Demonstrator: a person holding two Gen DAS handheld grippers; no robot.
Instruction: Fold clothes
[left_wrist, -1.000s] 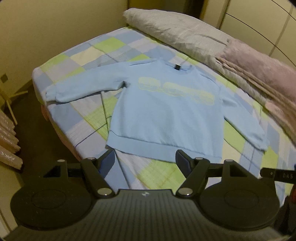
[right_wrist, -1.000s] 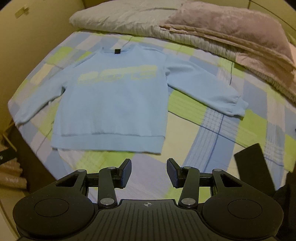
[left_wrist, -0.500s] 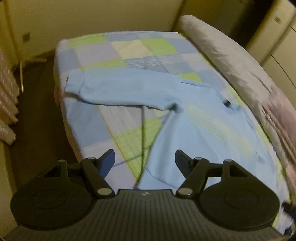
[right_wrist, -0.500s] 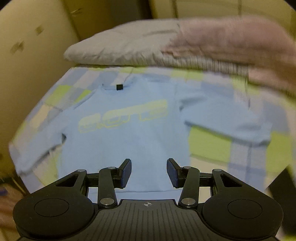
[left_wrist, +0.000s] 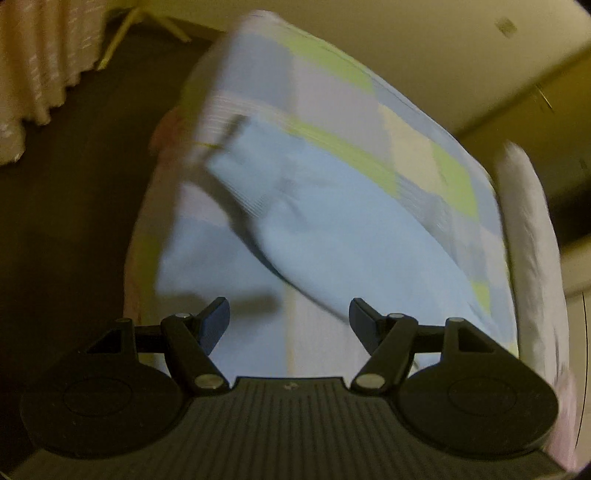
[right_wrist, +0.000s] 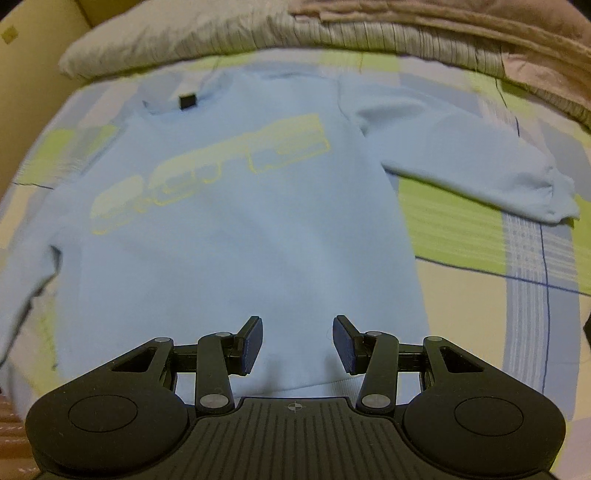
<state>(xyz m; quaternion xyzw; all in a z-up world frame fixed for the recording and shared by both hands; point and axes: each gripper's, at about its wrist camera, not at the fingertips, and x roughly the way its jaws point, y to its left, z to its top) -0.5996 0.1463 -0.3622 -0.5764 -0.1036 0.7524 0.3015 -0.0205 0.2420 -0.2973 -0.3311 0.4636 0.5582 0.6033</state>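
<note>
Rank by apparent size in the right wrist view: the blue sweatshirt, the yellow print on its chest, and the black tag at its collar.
Largest to smallest as they appear:
1. Blue sweatshirt, filling most of the view
2. Yellow print, a band across the chest
3. Black tag, a tiny square at the collar

All sit on one garment, so nearness barely affects the order.

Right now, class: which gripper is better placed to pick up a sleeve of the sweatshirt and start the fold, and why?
Left. The left gripper is open and faces a sleeve of the sweatshirt close ahead. The right gripper, also open, hangs over the hem; the other sleeve lies far off.
</note>
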